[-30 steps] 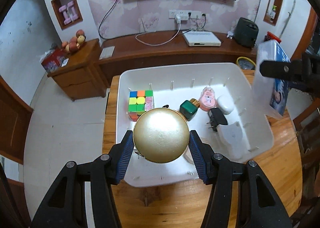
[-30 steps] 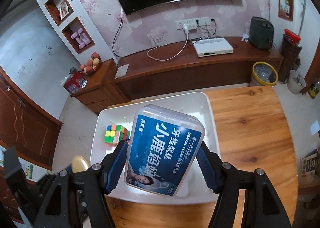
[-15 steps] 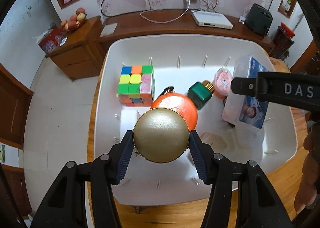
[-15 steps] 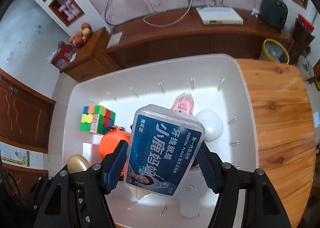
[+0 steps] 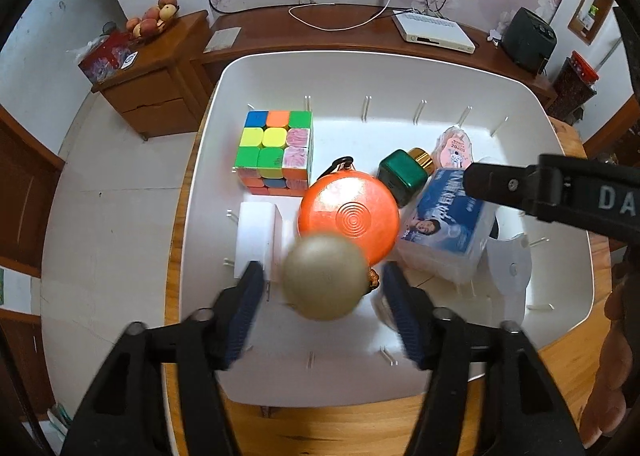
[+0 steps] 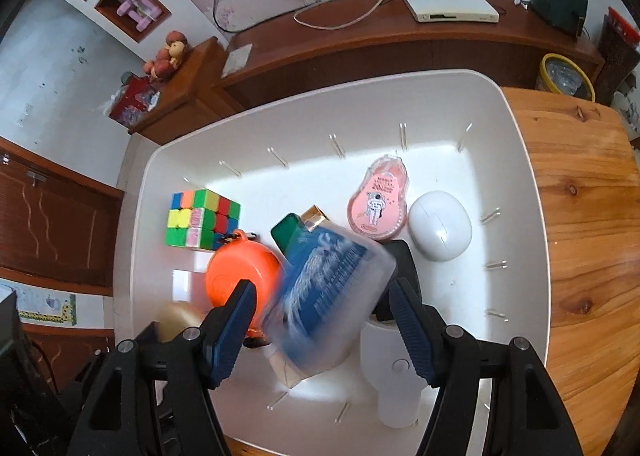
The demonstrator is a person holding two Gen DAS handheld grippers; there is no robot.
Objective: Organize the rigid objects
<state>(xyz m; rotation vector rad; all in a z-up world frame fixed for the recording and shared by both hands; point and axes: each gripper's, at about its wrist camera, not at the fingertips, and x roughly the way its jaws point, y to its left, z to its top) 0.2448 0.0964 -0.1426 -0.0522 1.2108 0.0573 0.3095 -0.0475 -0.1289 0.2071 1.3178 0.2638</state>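
Wooden table (image 6: 580,216), floral-papered room: one white bin (image 6: 520,160) holding one cube (image 5: 276,150), one orange case (image 5: 352,212); both grippers (image 5: 324,288) (image 6: 320,308) just released, gold ball (image 5: 324,282) and floss box (image 6: 324,296) loose between pads.

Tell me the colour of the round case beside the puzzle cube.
Orange round case, clearest in the left wrist view.

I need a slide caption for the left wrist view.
Left gripper jaws just opened, releasing gold ball into white bin.
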